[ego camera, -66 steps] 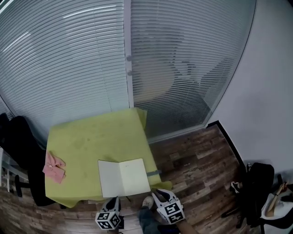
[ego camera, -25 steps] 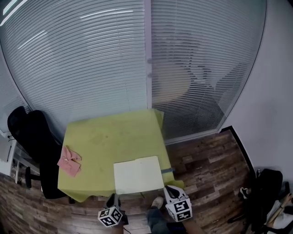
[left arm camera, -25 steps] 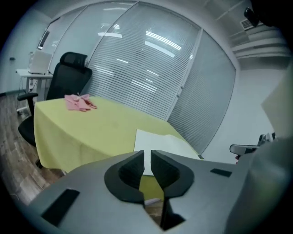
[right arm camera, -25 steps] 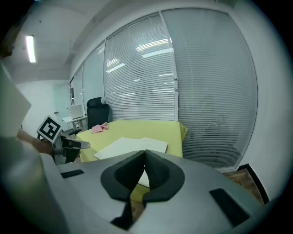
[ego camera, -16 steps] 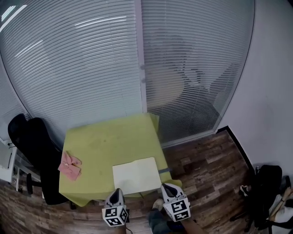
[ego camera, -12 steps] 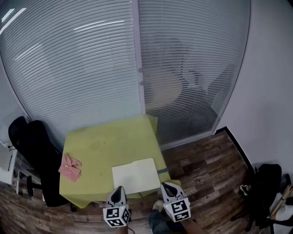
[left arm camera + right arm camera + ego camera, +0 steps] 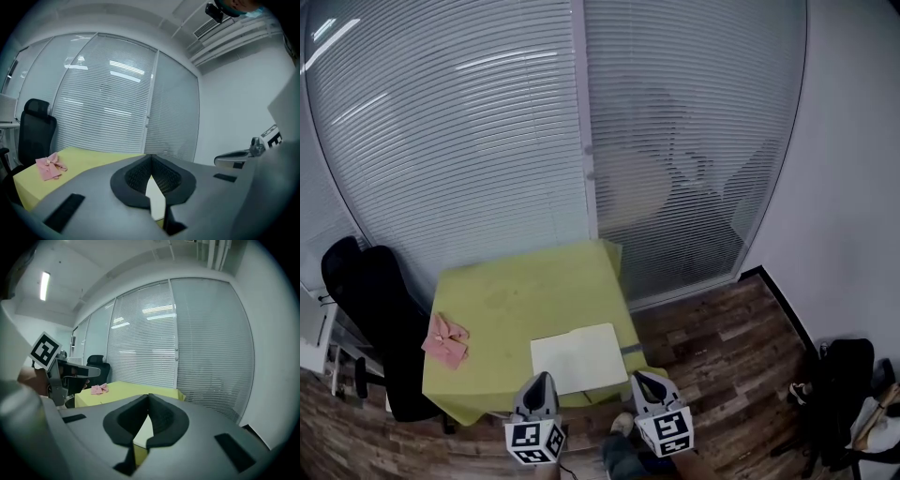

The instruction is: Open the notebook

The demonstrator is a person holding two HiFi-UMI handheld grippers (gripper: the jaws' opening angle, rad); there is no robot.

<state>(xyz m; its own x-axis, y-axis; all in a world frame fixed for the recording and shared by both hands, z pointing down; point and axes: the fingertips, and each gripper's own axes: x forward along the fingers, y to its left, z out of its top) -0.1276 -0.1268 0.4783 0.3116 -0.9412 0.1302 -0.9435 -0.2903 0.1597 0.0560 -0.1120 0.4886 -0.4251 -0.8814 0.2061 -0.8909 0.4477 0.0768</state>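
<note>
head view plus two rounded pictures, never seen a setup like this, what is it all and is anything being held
A person holds a grey hand-held two-jaw tool in each hand. The head view comes from a camera on the person's head looking down: the left gripper and right gripper show at the bottom edge. The other two pictures come from cameras riding on each gripper, looking along its jaws. On the yellow-green table lie a white notebook, flat near the front edge, and a pink folded cloth at the left. Both grippers are shut and hold nothing.
</note>
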